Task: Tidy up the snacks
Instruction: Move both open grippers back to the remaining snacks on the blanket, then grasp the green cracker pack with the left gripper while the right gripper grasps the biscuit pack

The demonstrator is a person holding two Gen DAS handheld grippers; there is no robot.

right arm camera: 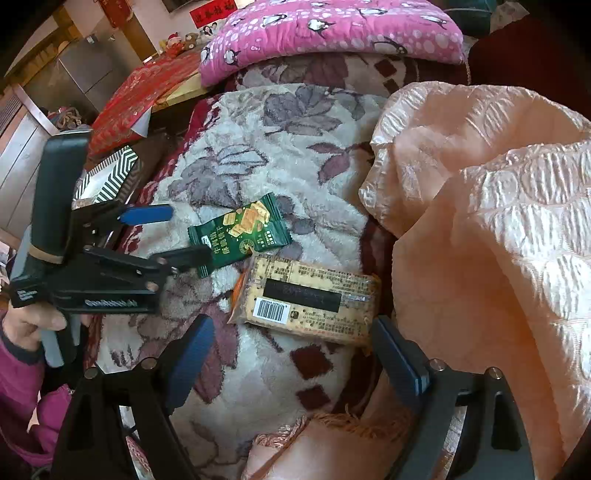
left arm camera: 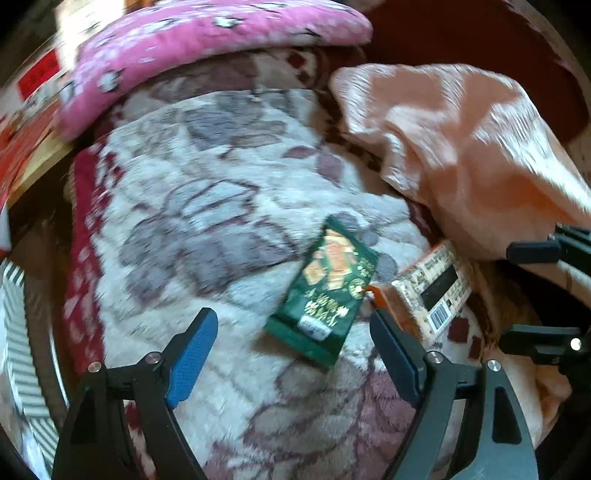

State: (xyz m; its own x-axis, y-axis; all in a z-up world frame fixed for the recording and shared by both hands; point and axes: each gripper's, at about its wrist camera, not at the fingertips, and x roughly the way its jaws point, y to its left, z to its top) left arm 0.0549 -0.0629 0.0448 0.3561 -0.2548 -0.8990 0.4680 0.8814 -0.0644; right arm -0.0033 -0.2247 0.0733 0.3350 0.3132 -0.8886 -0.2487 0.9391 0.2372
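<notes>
A green snack packet (left arm camera: 327, 290) lies flat on a floral blanket (left arm camera: 207, 206), just ahead of my left gripper (left arm camera: 295, 325), which is open and empty. A tan cracker pack with a barcode (left arm camera: 430, 290) lies to its right. In the right wrist view the cracker pack (right arm camera: 306, 297) lies just ahead of my open, empty right gripper (right arm camera: 291, 343), and the green packet (right arm camera: 240, 232) lies beyond it. The left gripper (right arm camera: 183, 232) shows there at the left, open, with its near finger at the green packet's edge.
A peach quilted cover (right arm camera: 491, 221) is bunched up on the right. A pink penguin pillow (right arm camera: 332, 29) lies at the back. A striped box (right arm camera: 107, 177) and a red cloth (right arm camera: 144, 96) sit off the blanket's left edge.
</notes>
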